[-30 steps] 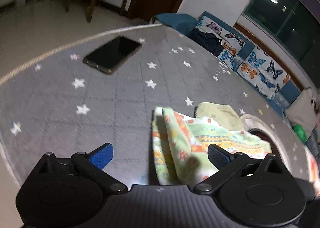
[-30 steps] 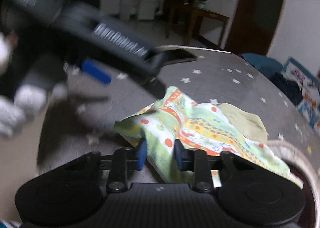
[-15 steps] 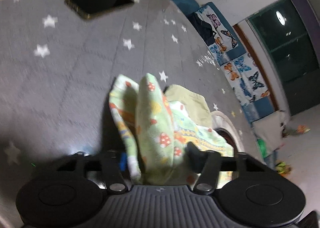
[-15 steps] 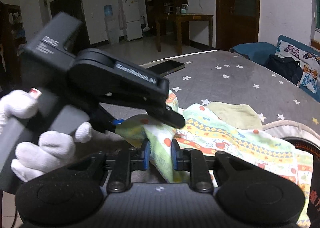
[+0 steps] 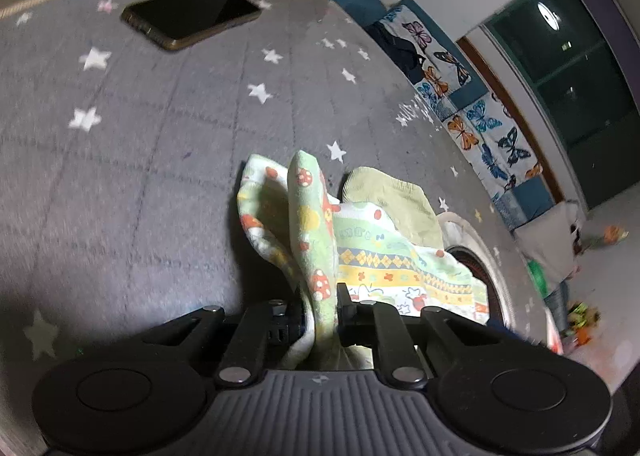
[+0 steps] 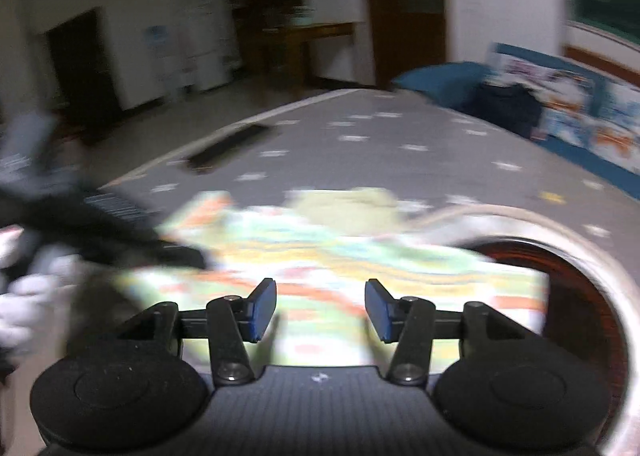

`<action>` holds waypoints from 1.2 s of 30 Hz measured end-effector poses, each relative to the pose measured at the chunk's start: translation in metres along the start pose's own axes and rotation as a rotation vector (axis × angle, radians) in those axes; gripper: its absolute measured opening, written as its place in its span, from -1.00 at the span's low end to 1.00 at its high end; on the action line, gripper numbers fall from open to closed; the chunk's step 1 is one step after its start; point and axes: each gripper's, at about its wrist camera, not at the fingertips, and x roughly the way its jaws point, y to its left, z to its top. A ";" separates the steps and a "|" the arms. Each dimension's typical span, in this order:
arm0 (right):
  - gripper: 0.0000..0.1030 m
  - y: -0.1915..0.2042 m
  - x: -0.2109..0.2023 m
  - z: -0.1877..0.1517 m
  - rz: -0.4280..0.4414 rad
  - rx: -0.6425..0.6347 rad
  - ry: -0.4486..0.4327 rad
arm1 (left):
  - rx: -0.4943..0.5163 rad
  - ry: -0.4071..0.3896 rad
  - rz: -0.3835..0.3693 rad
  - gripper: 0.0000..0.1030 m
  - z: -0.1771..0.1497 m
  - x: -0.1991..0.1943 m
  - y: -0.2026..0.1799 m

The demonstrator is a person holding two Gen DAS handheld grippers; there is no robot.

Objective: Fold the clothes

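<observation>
I am at the start of a fold: my left gripper [image 5: 320, 306] is closed tight on a bunched edge of the printed garment [image 5: 384, 264], the cloth rising in a pinched ridge between the fingers, while my right gripper [image 6: 320, 310] hangs over the same garment with its blue pads [image 6: 264, 306] spread wide and nothing between them. The garment lies on the grey star-patterned mat [image 5: 140, 160], at its near right part, with one end draped toward the round rimmed opening [image 6: 568, 256] on the right. A plain pale-green cloth [image 5: 396, 200] pokes out from under its far edge. The phone [image 5: 192, 16] sits well apart at the far left of the mat. In the left wrist view the garment's long axis appears to run from the held edge on the left out to the right, toward that opening, with the striped bands running along it; which end is the neck or hem I cannot tell. The right wrist view is badly blurred, so detail there is poor. My judgement is that the next move calls for the right gripper to drop onto a matching edge and close, so both ends can be carried over together.
</observation>
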 end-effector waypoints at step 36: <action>-0.85 -0.073 -0.081 0.009 -0.231 0.097 -0.125 | 0.384 -0.049 -0.037 -0.77 -0.014 -0.017 -0.124</action>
